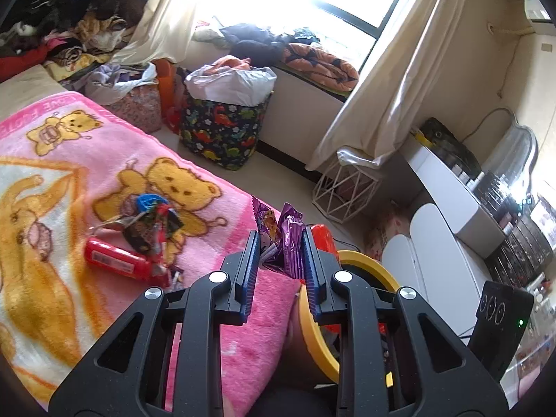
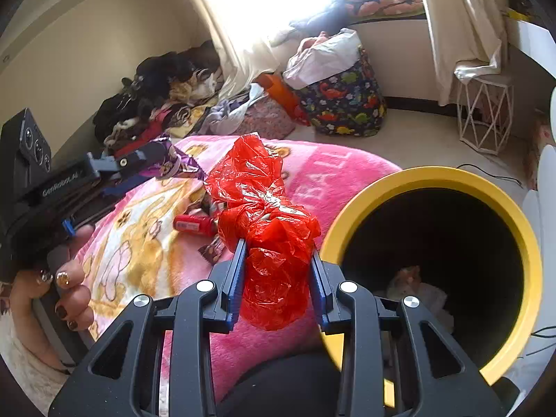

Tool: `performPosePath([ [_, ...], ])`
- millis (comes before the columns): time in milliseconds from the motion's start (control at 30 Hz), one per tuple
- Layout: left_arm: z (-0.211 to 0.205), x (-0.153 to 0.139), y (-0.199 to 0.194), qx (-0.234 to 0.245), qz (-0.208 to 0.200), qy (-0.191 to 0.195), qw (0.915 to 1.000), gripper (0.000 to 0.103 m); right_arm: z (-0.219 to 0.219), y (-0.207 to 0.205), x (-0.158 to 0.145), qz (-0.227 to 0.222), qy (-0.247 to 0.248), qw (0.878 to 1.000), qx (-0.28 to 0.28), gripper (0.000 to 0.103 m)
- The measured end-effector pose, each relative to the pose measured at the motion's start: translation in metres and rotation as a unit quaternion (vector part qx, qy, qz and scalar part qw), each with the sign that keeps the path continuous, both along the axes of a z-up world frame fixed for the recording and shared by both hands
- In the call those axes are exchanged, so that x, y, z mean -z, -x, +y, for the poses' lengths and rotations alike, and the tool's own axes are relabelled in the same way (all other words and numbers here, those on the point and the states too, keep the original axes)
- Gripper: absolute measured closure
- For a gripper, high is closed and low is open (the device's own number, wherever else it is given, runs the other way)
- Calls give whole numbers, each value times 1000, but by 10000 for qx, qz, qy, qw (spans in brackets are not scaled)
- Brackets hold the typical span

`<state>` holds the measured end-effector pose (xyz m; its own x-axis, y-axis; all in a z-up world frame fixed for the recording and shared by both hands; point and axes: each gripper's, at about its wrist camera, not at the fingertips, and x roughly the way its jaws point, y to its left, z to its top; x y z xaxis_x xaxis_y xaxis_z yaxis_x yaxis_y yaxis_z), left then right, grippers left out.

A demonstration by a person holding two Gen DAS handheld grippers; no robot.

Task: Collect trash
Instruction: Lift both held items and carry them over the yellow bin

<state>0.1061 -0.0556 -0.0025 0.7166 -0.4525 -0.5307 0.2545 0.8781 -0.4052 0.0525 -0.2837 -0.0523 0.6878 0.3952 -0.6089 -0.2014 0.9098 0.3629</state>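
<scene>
My left gripper (image 1: 280,234) is shut on purple snack wrappers (image 1: 290,239) and holds them above the edge of the pink bear blanket (image 1: 104,180), close to the yellow-rimmed bin (image 1: 368,267). My right gripper (image 2: 278,246) is shut on a crumpled red plastic bag (image 2: 267,222), just left of the bin's (image 2: 521,253) open mouth. A red packet (image 1: 116,259) and a small heap of wrappers (image 1: 153,222) lie on the blanket; the red packet also shows in the right wrist view (image 2: 193,224). The left gripper with its purple wrappers shows in the right wrist view (image 2: 173,165).
A dinosaur-print fabric basket (image 1: 222,135) and a white wire stool (image 1: 344,191) stand on the floor by the window. Clothes (image 1: 69,17) are piled at the bed's far end. A white dresser (image 1: 462,208) lines the right wall. White crumpled paper (image 2: 417,288) lies inside the bin.
</scene>
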Motion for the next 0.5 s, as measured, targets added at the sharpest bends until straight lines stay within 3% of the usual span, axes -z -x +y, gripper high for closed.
performPosePath([
  [500, -47, -1, 5, 500, -42, -134, 9987, 85, -48, 8, 1, -19, -117, 9980, 627, 72],
])
